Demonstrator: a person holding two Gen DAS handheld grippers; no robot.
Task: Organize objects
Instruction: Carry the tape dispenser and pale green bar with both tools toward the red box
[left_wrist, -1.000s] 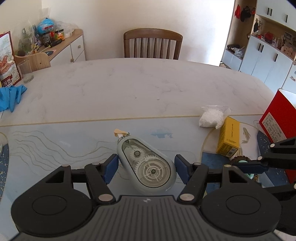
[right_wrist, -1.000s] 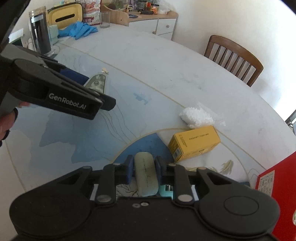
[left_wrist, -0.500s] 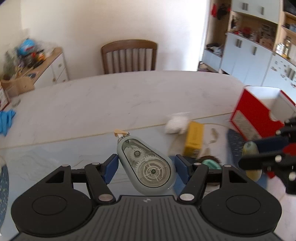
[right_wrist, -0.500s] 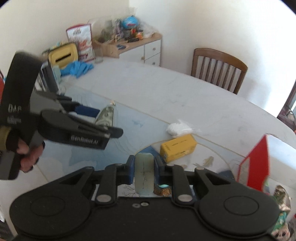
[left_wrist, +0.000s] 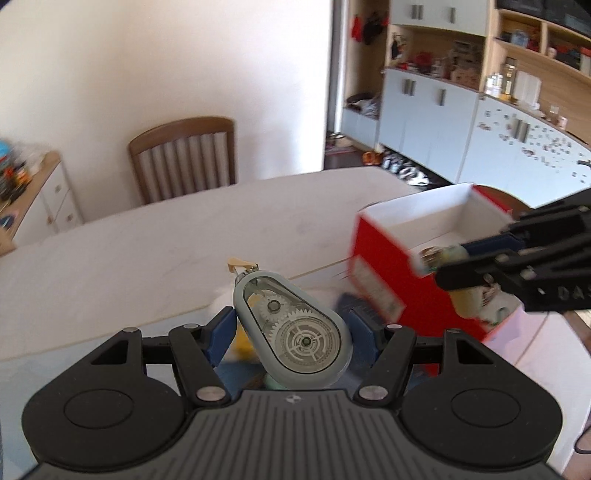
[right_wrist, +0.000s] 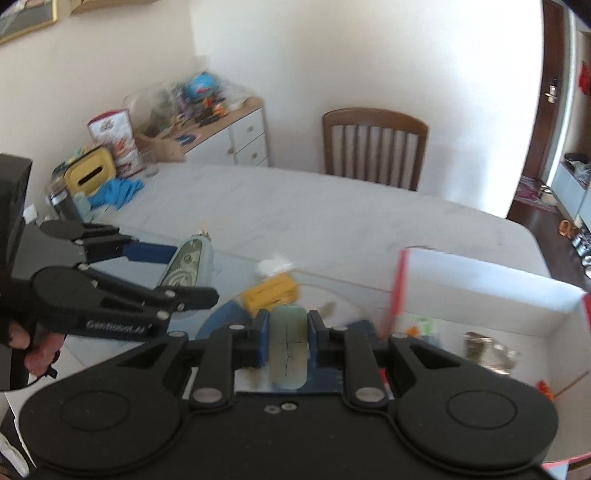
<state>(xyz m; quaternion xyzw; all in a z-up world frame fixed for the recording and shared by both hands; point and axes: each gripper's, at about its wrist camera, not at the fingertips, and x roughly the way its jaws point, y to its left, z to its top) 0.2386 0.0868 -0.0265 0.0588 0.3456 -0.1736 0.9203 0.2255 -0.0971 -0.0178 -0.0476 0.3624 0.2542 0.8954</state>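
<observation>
My left gripper (left_wrist: 290, 330) is shut on a grey correction-tape dispenser (left_wrist: 291, 332) with clear gears, held above the table; it also shows in the right wrist view (right_wrist: 190, 264). My right gripper (right_wrist: 288, 334) is shut on a pale green oblong object (right_wrist: 288, 347), held in the air beside the open red box (left_wrist: 413, 251). In the left wrist view the right gripper (left_wrist: 458, 258) hangs at the box's near rim. The box (right_wrist: 480, 291) has white inner walls and several small items inside.
A yellow carton (right_wrist: 271, 293) and a white crumpled bag (right_wrist: 275, 266) lie on the table (right_wrist: 295, 210). A wooden chair (left_wrist: 184, 158) stands at the far side. Blue gloves (right_wrist: 116, 190) and a yellow tissue box (right_wrist: 88, 175) sit far left.
Both grippers have risen and swung right towards the red box, each keeping its object. The box now lies directly ahead, its open top in view.
</observation>
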